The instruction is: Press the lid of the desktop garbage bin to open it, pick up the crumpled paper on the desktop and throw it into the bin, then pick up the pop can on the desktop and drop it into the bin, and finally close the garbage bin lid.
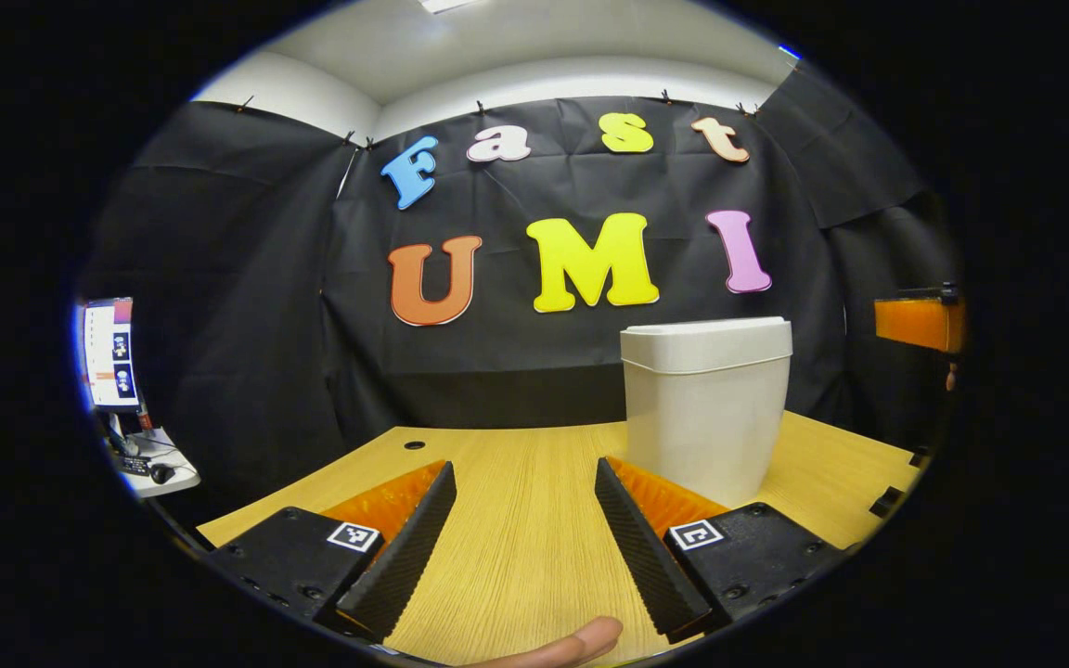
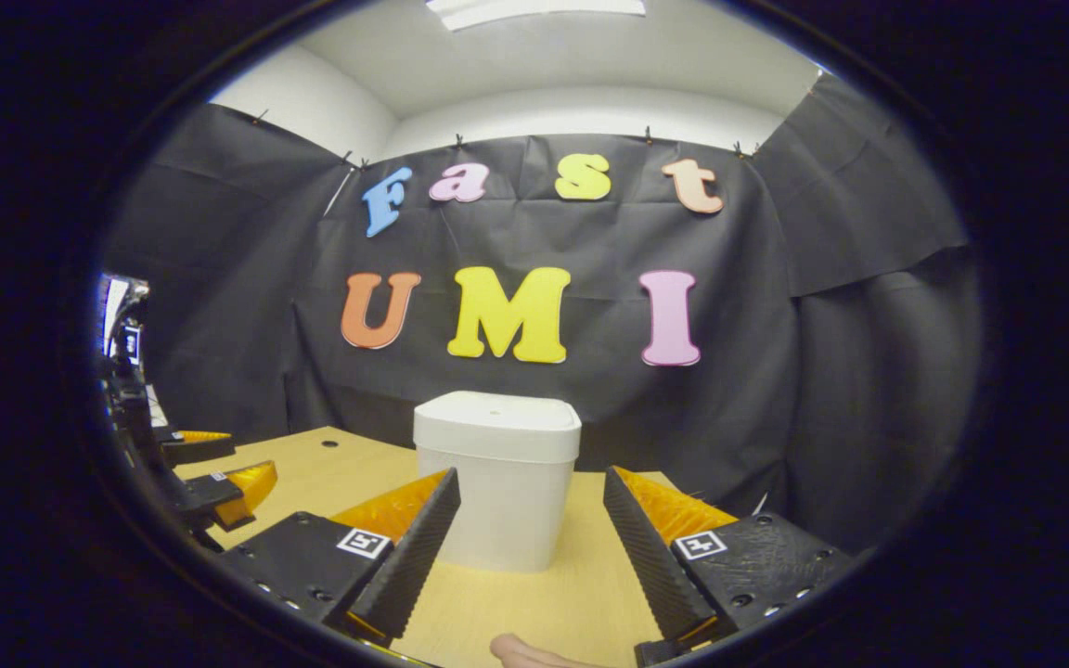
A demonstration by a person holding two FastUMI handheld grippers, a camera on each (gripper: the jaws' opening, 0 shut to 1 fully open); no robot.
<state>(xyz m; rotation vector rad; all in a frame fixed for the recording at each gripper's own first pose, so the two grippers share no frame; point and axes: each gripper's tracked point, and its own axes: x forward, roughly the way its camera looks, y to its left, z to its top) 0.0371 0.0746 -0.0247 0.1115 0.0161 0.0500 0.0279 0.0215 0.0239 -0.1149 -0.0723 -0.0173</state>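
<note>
Left gripper view: the left tongs (image 1: pixel 525 538) are held wide and empty over the counter (image 1: pixel 516 464), the garbage bin (image 1: pixel 706 408) standing lid-down toward the far right edge. From the right gripper view, the right tongs (image 2: pixel 530 547) (also spread, empty) are levelled at the bin's wall. An off-centre press could shove the light bin instead of releasing the lid (image 2: pixel 497 419).

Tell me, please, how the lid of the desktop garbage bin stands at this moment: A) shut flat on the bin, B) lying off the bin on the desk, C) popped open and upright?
A: the lid sits flat and closed on the white garbage bin, seen likewise in the left gripper view.
</note>
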